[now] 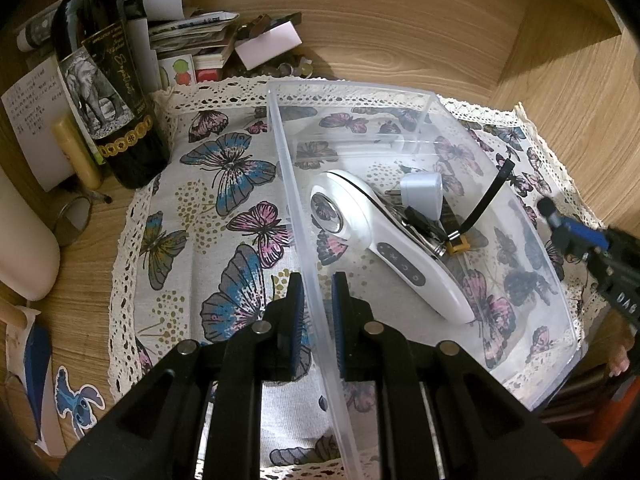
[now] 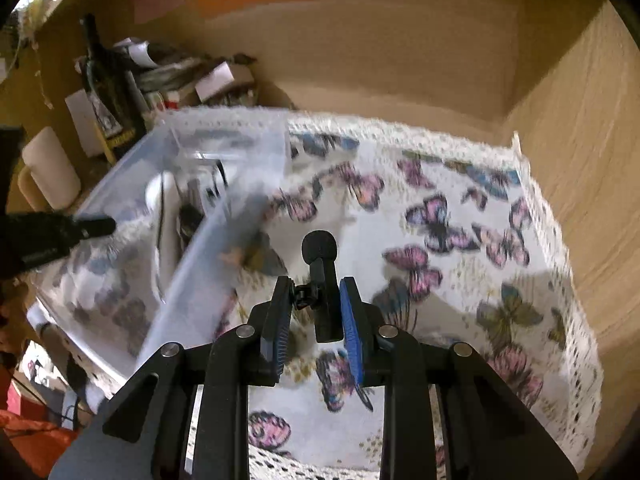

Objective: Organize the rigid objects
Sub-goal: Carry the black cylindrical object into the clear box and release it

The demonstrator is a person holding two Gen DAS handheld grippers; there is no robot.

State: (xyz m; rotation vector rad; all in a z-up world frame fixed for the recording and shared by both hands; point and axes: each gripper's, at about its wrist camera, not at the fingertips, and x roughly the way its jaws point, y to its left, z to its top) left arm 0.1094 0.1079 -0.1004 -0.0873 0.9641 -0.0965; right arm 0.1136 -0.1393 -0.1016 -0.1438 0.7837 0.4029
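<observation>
A clear plastic bin (image 1: 560, 304) sits on a butterfly-print cloth (image 1: 224, 208). In it lie a white handheld device (image 1: 384, 244), a white charger plug (image 1: 422, 192), a black cable tie (image 1: 486, 200) and small metal bits. My left gripper (image 1: 318, 304) is shut on the bin's left wall (image 1: 292, 184). My right gripper (image 2: 314, 308) is shut on a small black microphone (image 2: 322, 264), held above the cloth to the right of the bin (image 2: 208, 256). The microphone's foam tip (image 1: 546, 206) shows at the right edge of the left wrist view.
A dark wine bottle (image 1: 108, 80), a stack of papers and boxes (image 1: 192, 36), a cream mug (image 1: 24, 248) and a yellow tube (image 1: 76, 152) crowd the back left. Wooden walls (image 2: 580, 160) close in behind and to the right.
</observation>
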